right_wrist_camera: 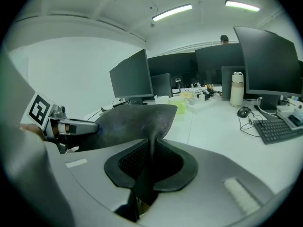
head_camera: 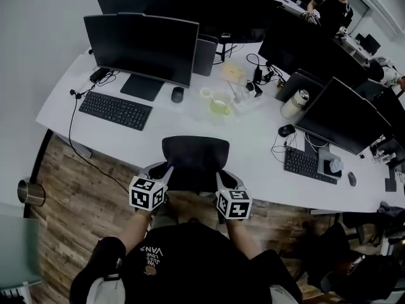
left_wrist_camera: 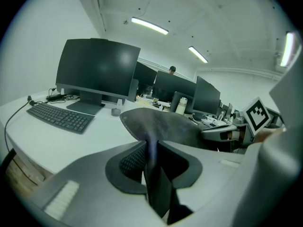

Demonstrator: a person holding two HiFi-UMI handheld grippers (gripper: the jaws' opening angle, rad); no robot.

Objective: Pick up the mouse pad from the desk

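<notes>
The flexible black rectangular mouse pad (head_camera: 195, 160) is held up over the near edge of the long white bench (head_camera: 253, 138), sagging between two grips. The left gripper (head_camera: 167, 169) has its jaws pinching the pad's left near corner. The right gripper (head_camera: 221, 177) has its jaws pinching the right near corner.

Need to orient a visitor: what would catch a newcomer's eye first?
The dark mouse pad is gripped at either side by the left gripper and right gripper, at the near edge of the white desk. Farther back on the left, a large monitor stands behind a black keyboard.
</notes>
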